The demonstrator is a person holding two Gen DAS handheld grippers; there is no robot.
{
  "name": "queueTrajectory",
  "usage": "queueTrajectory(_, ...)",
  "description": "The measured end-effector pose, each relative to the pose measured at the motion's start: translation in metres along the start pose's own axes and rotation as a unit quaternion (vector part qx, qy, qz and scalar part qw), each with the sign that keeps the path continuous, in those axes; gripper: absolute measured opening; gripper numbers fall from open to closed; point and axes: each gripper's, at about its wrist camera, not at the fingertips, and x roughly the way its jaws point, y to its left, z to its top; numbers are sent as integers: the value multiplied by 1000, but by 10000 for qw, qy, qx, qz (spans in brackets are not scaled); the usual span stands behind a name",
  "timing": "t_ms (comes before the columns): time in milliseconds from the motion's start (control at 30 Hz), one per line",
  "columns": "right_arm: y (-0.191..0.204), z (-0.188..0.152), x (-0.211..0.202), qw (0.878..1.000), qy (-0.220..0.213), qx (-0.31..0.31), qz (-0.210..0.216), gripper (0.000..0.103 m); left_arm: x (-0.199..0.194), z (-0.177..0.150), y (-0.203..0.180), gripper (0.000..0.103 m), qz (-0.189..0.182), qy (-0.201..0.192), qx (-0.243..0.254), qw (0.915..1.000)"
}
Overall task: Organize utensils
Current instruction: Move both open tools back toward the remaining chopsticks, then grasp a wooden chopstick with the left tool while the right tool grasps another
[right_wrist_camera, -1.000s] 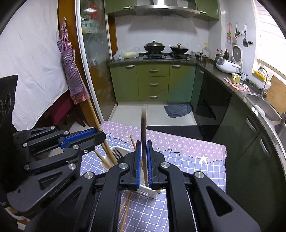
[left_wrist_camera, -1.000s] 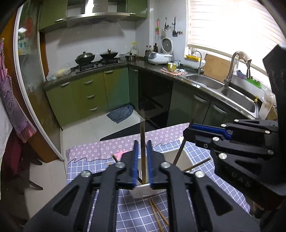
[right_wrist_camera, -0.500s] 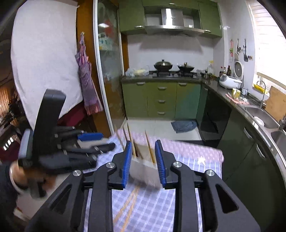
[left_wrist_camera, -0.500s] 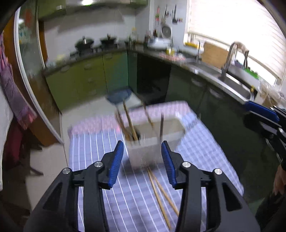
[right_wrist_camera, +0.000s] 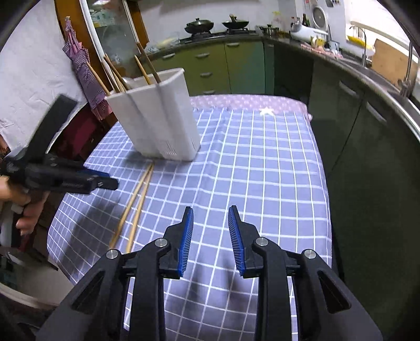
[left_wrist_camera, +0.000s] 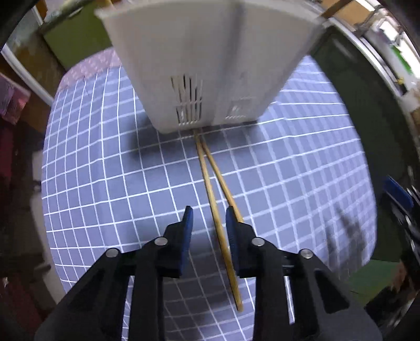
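A white utensil holder stands on the checked tablecloth, with several chopsticks upright in it. Two loose chopsticks lie side by side on the cloth in front of the holder. My left gripper points down over them. One chopstick runs between its jaws, which are closing without touching it; the other passes under the right finger. In the right wrist view the left gripper hovers over the loose chopsticks, held by a hand. My right gripper is open over bare cloth, right of the holder.
The tablecloth's right edge drops off towards dark cabinets. Green cabinets and a stove with pans stand beyond the table. A purple checked cloth hangs at the left.
Both grippers let go of the chopsticks they held over the holder. The left one dropped to the two loose chopsticks on the cloth. The right one sank and moved off to the right.
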Motion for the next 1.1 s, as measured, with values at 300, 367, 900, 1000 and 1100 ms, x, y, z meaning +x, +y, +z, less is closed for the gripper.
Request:
queueTrajectory(300, -10, -2, 9, 9999, 58, 71, 126, 33, 41, 14, 1, 18, 119, 516, -322, 9981)
queueTrajectory(367, -12, -1, 11, 9998, 68, 83, 157, 33, 43, 15, 0, 18, 159, 529, -314, 9980)
queueTrajectory(900, -6, -2, 14, 9998, 190, 11, 69, 33, 36, 12, 0, 7, 15, 403, -264, 9988)
queueTrajectory(1000, 2, 0, 13, 9997, 216, -81, 45, 33, 16, 0, 11, 7, -84, 108, -236, 9996)
queueTrajectory(1100, 15, 5, 15, 9994, 260, -231, 39, 33, -15, -17, 18, 6, -104, -353, -125, 9992)
